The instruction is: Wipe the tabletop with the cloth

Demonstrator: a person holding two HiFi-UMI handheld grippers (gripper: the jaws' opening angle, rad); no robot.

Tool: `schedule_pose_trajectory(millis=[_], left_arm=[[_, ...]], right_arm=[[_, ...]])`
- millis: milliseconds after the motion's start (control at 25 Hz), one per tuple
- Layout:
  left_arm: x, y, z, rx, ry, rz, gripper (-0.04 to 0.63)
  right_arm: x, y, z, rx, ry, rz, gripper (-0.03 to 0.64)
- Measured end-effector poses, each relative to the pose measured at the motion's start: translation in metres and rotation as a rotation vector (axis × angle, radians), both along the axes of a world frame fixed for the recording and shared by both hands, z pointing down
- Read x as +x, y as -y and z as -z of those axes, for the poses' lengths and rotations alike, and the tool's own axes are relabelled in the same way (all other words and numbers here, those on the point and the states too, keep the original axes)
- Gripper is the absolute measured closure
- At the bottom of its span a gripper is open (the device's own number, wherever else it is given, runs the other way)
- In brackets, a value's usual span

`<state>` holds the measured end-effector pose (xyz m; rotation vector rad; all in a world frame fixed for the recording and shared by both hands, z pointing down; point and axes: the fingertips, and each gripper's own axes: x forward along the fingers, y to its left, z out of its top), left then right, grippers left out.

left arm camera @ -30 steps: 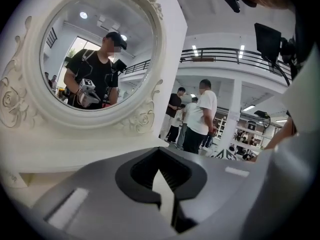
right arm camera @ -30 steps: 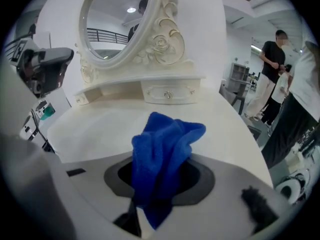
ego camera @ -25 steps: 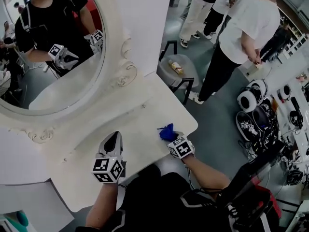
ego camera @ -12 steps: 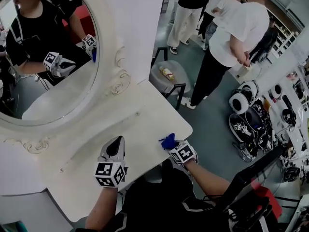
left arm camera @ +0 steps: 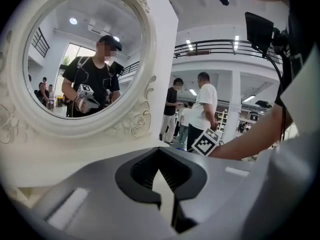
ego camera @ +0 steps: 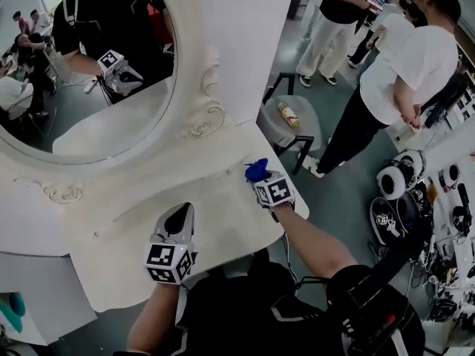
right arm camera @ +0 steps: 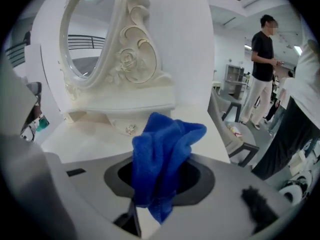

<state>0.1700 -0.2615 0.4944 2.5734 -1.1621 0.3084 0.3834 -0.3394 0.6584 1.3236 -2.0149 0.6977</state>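
A blue cloth [ego camera: 257, 170] is bunched up in my right gripper [ego camera: 261, 176], which is shut on it over the far right part of the white tabletop [ego camera: 215, 210], close to the mirror's base. In the right gripper view the cloth [right arm camera: 165, 149] sticks up out of the gripper [right arm camera: 159, 181] and droops over the jaws. My left gripper [ego camera: 179, 215] rests low over the near middle of the tabletop, its jaws drawn to a point with nothing between them. The left gripper view shows that gripper [left arm camera: 161, 175] aimed at the mirror frame.
A large oval mirror [ego camera: 89, 87] in a carved white frame stands at the back of the table and reflects the person and grippers. Beyond the table's right edge is a grey stool [ego camera: 291, 121] with a bottle on it. People [ego camera: 404, 73] stand past it; headsets [ego camera: 401, 199] lie on the floor.
My right gripper has carried the blue cloth from the near right edge of the tabletop farther in, toward the mirror's base. The left gripper has stayed about where it was.
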Motion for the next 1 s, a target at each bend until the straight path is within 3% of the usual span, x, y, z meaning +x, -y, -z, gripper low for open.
schedule_pose_trajectory(millis=[240,440,600,1000], left_arm=[[0.017,-0.011,0.001,-0.001,0.045,0.017,0.588],[0.013,0.001,0.01,0.032,0.045,0.096,0.588],[0.016,0.012,0.015,0.059,0.044,0.117,0.588],[0.06,0.015,0.008,0.015,-0.013,0.01,0.588]], right_arm=[[-0.008,0.025,-0.029,-0.04,-0.059,0.087,0.471],[-0.012,-0.012,-0.031,-0.042,-0.038,0.249,0.471],[0.004,-0.057,-0.031,-0.089,0.006,0.219,0.471],[0.043,-0.166,-0.027,-0.096,0.01,0.142,0.471]])
